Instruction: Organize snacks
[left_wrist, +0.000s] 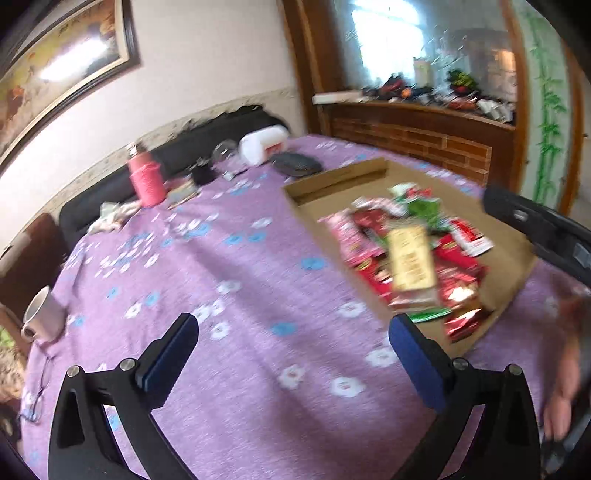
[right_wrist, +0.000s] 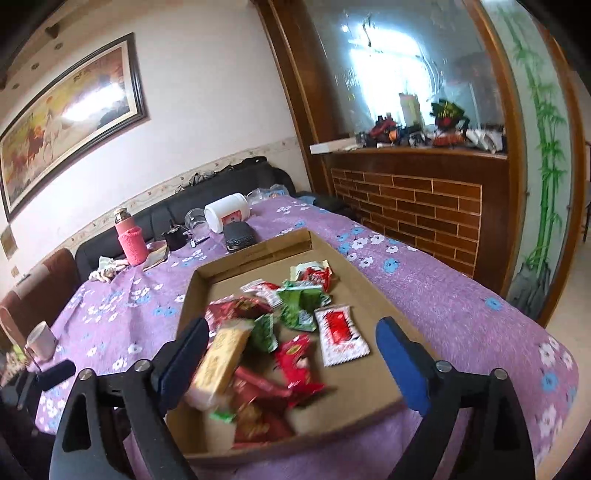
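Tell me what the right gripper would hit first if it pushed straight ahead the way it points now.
Most likely the pile of snack packets in the cardboard box. The right gripper stands open, aimed down over the box, and the red packet lies nearest its centre line, though blur leaves the depth uncertain.

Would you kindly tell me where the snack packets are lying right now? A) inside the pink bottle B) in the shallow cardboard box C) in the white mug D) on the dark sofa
B: the snack packets lie piled inside the shallow cardboard box on the purple flowered tablecloth.
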